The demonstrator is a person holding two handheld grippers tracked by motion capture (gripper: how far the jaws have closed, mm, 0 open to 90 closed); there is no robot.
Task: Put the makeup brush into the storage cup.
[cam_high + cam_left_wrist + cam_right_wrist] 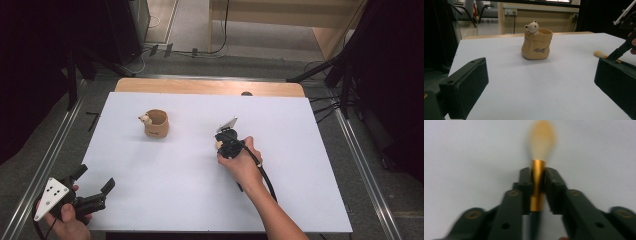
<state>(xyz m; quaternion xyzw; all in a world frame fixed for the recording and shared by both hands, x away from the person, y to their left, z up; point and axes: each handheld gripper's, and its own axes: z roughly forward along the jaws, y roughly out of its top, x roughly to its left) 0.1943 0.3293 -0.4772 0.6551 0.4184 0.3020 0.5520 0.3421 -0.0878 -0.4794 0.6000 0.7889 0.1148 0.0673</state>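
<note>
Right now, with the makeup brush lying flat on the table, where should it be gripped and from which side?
Grip the makeup brush on its gold metal collar, coming from above with one jaw on each side. It lies flat on the white table, and the collar is rigid and straight-sided, unlike the soft bristle tip. The right hand-held gripper is already shut there, pointing down.

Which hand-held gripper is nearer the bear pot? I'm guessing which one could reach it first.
Right, narrowly. The right hand-held gripper is beside the bear pot, at mid-table, clamped on a makeup brush. The left hand-held gripper hangs open at the table's near left corner, farther back.
</note>
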